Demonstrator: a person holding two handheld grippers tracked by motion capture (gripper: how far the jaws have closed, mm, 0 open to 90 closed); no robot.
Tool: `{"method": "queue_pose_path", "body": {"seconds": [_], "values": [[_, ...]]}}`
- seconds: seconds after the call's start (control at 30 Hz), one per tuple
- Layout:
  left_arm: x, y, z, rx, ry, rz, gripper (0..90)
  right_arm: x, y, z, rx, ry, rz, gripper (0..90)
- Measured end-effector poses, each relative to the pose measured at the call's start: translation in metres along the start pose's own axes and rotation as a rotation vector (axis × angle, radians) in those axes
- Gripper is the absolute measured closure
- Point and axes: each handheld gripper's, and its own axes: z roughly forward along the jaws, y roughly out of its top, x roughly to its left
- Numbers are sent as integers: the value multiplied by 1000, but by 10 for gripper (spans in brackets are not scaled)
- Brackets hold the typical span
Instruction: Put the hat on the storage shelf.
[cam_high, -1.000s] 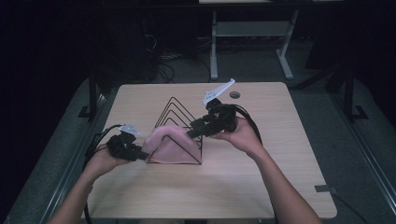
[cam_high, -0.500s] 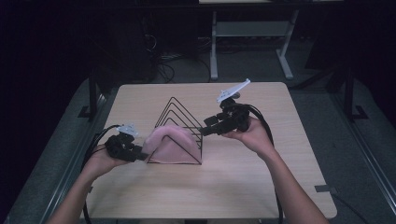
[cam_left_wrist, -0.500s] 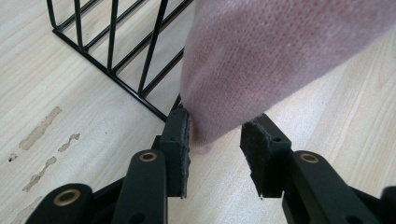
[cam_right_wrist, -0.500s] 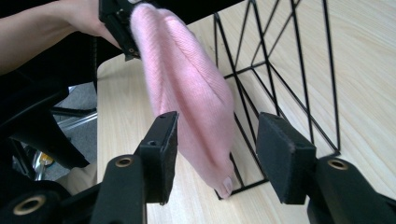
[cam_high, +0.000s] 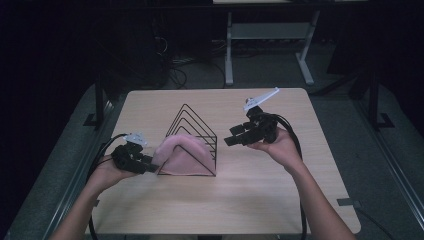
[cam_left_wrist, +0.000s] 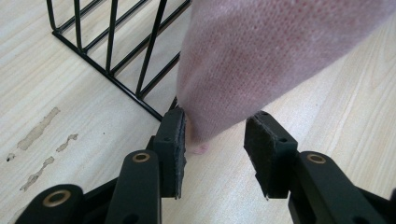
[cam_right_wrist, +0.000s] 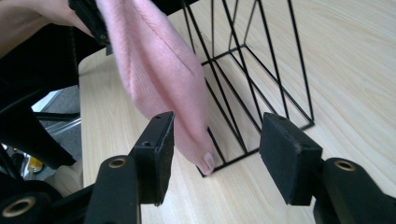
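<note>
Two claws are in play over a light wooden surface (cam_high: 260, 195). Around the middle of the high view sits a black wire rack (cam_high: 192, 137) with triangular dividers, and a pink knitted cloth (cam_high: 177, 156) is draped in its front-left part, bulging out toward the lower left of the frame. The left claw (cam_high: 145, 166) is right up at the cloth's left edge; in the left gripper view its jaws are apart at a moderate gap, with the cloth's (cam_left_wrist: 261, 60) bottom corner hanging between them, brushing the left pad (cam_left_wrist: 173, 149) but not pinched as far as I can see. The right claw (cam_high: 234, 140) hovers right of centre in the high view, just beside the rack but clear of it, jaws spread wide with nothing between them. In the right gripper view the cloth (cam_right_wrist: 159, 79) hangs at upper left with the rack's (cam_right_wrist: 261, 74) wires behind it.
</note>
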Motion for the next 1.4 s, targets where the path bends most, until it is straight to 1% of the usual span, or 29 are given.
{"method": "queue_pose_path", "body": {"seconds": [0.23,0.33,0.37,0.4,0.53,0.57,0.67,0.77,0.87,0.9,1.0,1.07,1.13,1.17,1.2,1.27,1.3,1.33,1.4], "values": [[0,-1,0,-3,-3,-2,567,-9,-12,-7,-2,-30,35,417],[0,-1,0,-2,-4,-4,564,-11,-15,-8,-3,-34,45,413],[0,-2,0,2,-5,-1,557,-13,-18,-9,-3,-41,59,403],[1,-2,-1,7,-2,10,552,-15,-20,-9,1,-45,62,398],[1,-3,-1,3,3,5,523,-19,-27,-11,-2,-56,80,395],[1,-3,-1,3,2,5,501,-21,-31,-13,1,-68,90,390],[1,-3,-1,7,2,2,474,-22,-35,-15,1,-78,92,388],[0,-4,0,1,-1,-8,458,-25,-44,-17,3,-88,108,378],[-1,-4,0,0,2,-9,434,-26,-49,-19,3,-93,114,377],[-1,-4,0,7,5,1,411,-27,-53,-21,3,-95,121,375],[-2,-5,0,-3,0,-5,393,-28,-58,-23,0,-98,131,372],[-2,-5,0,-5,3,-2,391,-30,-65,-25,6,-105,150,368],[-2,-6,-1,-9,0,-8,380,-32,-71,-27,3,-112,163,367],[-2,-6,-1,-9,0,-8,379,-32,-71,-27,3,-112,163,367],[-2,-8,-1,-9,3,-6,378,-34,-78,-29,3,-118,175,365],[-2,-8,-1,-12,3,-7,375,-35,-81,-29,7,-122,177,365],[-3,-8,-1,-10,4,-6,370,-35,-86,-29,20,-140,183,357],[-3,-8,-1,-10,4,-6,365,-36,-88,-30,23,-142,195,349],[-3,-9,-1,-15,6,-8,360,-37,-91,-31,22,-148,197,349]]}}
